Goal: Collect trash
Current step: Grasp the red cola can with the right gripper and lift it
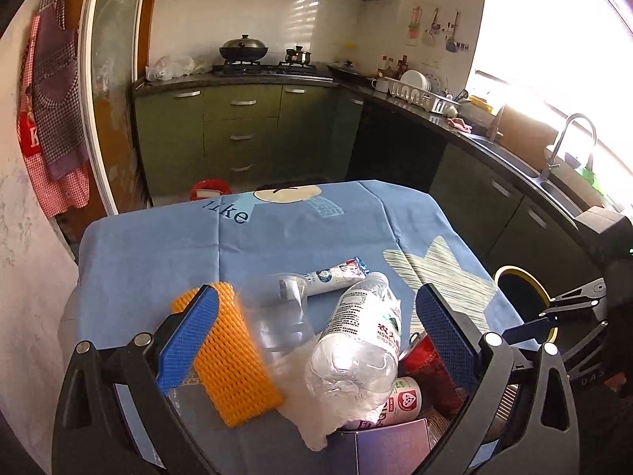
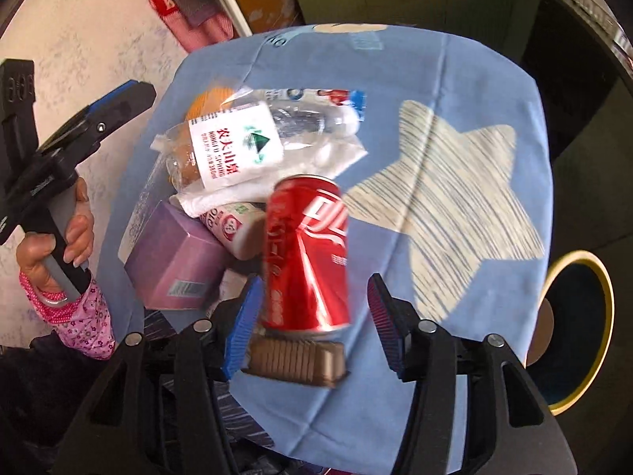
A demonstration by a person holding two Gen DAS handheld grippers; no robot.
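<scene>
While the bin (image 2: pixel 569 328) is waiting beside the counter (image 2: pixel 455 79), nearly all trash is still lying there: left tongs (image 1: pixel 316 332) are gaping wide and empty, right tongs (image 2: pixel 312 320) are standing half-open around the red can (image 2: pixel 306 253), not pressing it.

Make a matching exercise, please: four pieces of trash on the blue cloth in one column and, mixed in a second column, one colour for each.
Things
1. drink can
2. foam net sleeve
3. water bottle
4. small box

Colours
A. purple
B. clear, with a white label
C. red
D. orange

Pairs: 1-C, 2-D, 3-B, 4-A
</scene>
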